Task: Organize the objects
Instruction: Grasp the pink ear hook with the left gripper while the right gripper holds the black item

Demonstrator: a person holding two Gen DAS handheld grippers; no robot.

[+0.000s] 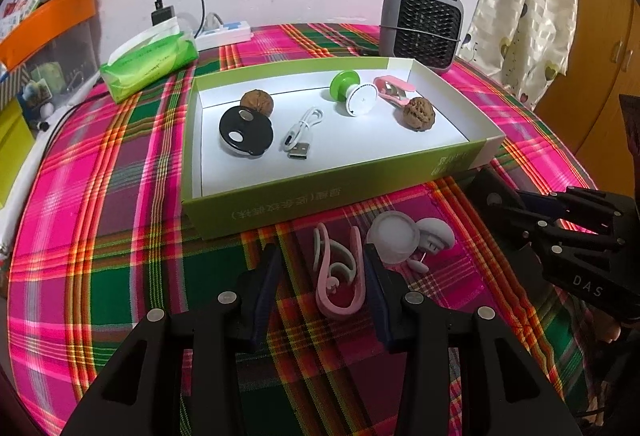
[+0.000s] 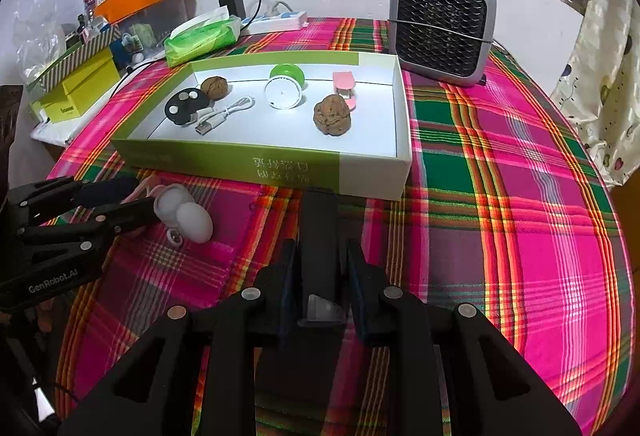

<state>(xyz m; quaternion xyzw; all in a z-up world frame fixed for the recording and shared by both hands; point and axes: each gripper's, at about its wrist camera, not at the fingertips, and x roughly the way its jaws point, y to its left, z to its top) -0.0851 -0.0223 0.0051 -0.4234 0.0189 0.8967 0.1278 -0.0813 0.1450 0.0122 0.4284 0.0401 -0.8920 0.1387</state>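
A pink and white ear-hook shaped clip [image 1: 340, 276] lies on the plaid cloth between the fingers of my left gripper [image 1: 322, 260]. The jaws are open; the right finger stands close beside the clip and the left finger is apart from it. Two white round caps [image 1: 394, 236] lie just right of it. My right gripper [image 2: 322, 248] is shut on a black oblong block [image 2: 318, 220], held near the front wall of the green and white box [image 2: 296, 168]. In the box are two walnuts [image 1: 419, 114], a black disc [image 1: 246, 134], a USB cable [image 1: 300, 132], a green and white spool [image 1: 352, 94] and a pink clip [image 1: 394, 88].
A grey fan heater [image 1: 422, 30] stands behind the box at the right. A green tissue pack [image 1: 148, 64] and a power strip [image 1: 224, 32] lie at the back left. An orange-lidded bin [image 1: 48, 24] and yellow boxes [image 2: 80, 92] crowd the left edge. A curtain [image 1: 532, 4] hangs at the right.
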